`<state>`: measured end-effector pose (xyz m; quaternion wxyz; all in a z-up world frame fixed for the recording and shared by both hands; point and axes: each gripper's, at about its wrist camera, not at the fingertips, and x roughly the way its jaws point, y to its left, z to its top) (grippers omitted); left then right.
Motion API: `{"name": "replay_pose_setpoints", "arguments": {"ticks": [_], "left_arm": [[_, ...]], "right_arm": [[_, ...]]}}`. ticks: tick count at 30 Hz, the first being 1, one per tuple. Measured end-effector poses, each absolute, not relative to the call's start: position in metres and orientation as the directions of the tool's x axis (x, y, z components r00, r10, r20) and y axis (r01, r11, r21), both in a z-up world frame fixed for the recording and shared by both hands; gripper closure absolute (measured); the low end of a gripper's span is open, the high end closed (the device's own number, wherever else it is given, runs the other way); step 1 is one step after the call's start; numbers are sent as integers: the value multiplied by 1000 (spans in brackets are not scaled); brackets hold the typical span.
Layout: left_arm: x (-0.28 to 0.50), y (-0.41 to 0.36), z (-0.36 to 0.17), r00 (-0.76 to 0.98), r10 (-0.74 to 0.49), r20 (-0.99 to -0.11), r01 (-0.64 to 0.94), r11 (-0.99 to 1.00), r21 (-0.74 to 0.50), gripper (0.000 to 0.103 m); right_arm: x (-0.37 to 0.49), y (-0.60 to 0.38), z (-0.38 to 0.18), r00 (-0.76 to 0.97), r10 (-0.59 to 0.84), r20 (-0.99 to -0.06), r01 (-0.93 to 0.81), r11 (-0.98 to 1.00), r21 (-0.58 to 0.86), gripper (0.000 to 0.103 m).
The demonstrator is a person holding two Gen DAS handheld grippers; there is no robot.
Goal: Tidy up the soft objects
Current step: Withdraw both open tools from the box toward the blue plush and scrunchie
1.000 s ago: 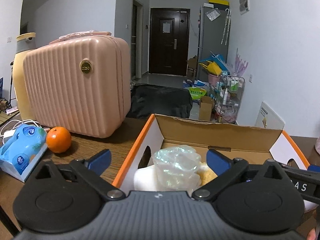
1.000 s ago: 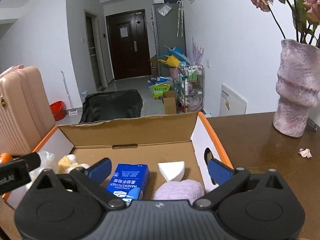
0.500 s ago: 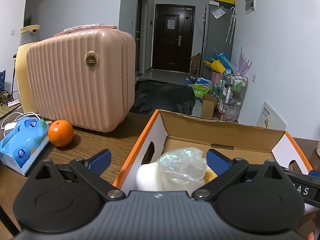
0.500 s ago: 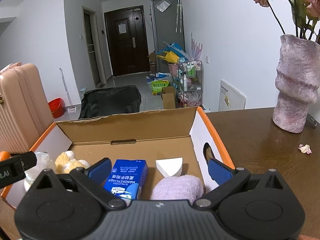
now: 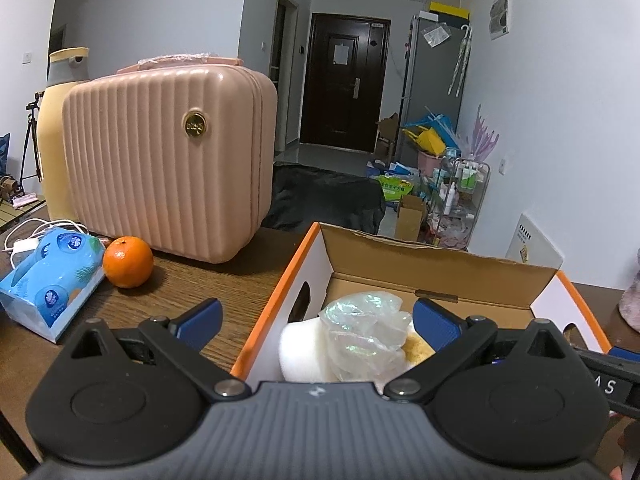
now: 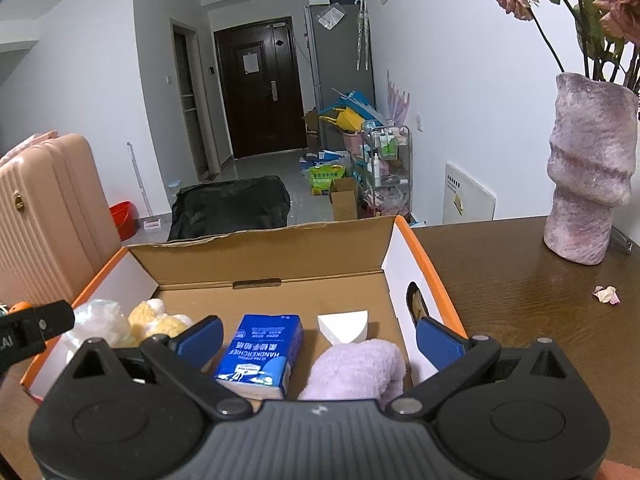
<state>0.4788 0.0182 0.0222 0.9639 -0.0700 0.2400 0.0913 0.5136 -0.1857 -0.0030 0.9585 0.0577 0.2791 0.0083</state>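
Beside the cardboard box: orange; pink case; vase.

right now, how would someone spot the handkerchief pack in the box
Find the open orange-edged box on the table. On its floor, the pack lies between the yellow plush and the lilac towel. It is the only blue, printed thing inside.

Open orange-edged box holds blue handkerchief pack, lilac towel, white wedge — possibly sponge — crumpled plastic bag.
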Motion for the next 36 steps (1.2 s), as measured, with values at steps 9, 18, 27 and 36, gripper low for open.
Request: {"name": "replay_pose_setpoints", "arguments": {"ticks": [9,18,27,36], "left_arm": [[452,26,29,875,138,-464,-207,973,-100,0],[418,36,34,887,134,-442,-195,976,-95,0],[382,44,37,896,121,-427,-170,982,-80,0],[349,59,32,897,113,-427,-149,988,-51,0]], "right_arm": [[484,-185,4,856,63,-513,-4,993,115,0],[446,-182,10,871,81,-484,-37,994,101,0],[409,-173,13,883,108,-457,-81,994,79,0],[370,-159,10,895,137,-425,-131,990,44,0]]}}
